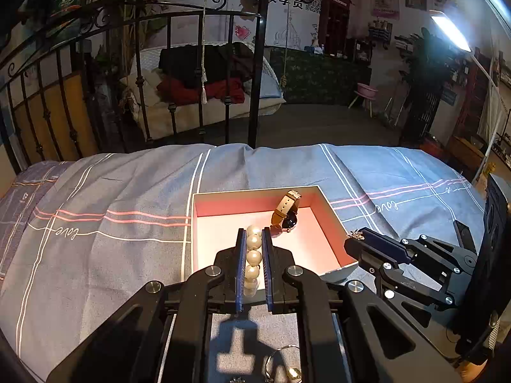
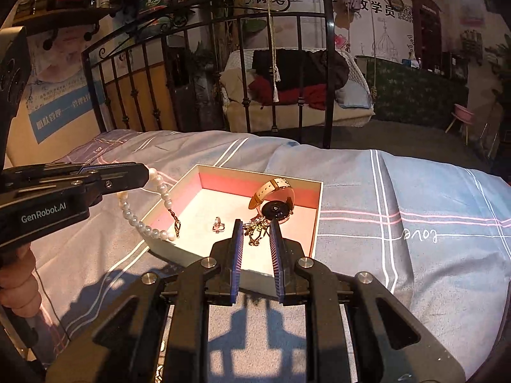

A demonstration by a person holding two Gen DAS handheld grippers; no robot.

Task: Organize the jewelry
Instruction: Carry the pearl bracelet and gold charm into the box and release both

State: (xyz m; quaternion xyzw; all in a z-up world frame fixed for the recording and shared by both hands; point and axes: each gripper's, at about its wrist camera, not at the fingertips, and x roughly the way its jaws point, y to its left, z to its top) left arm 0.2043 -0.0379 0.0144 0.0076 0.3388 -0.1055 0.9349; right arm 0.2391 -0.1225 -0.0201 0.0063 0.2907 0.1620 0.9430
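An open box (image 1: 319,191) with a pink lining sits on the bed; it also shows in the right wrist view (image 2: 320,198). A watch (image 1: 285,212) with a tan strap lies inside it, also in the right wrist view (image 2: 274,199), beside a small ring (image 2: 218,224). My left gripper (image 1: 254,233) is shut on a pearl necklace (image 1: 253,258), whose strand (image 2: 140,223) hangs over the box's left wall. My right gripper (image 2: 256,226) is shut on a gold chain piece (image 2: 255,231) above the box floor; in the left wrist view (image 1: 357,235) its tip is at the box's right rim.
The bed is covered by a blue striped sheet (image 1: 111,198). A black iron bed frame (image 1: 255,63) stands behind it. A bangle and other small jewelry (image 1: 282,364) lie on the sheet under my left gripper. A hand (image 2: 19,284) holds the left gripper's handle.
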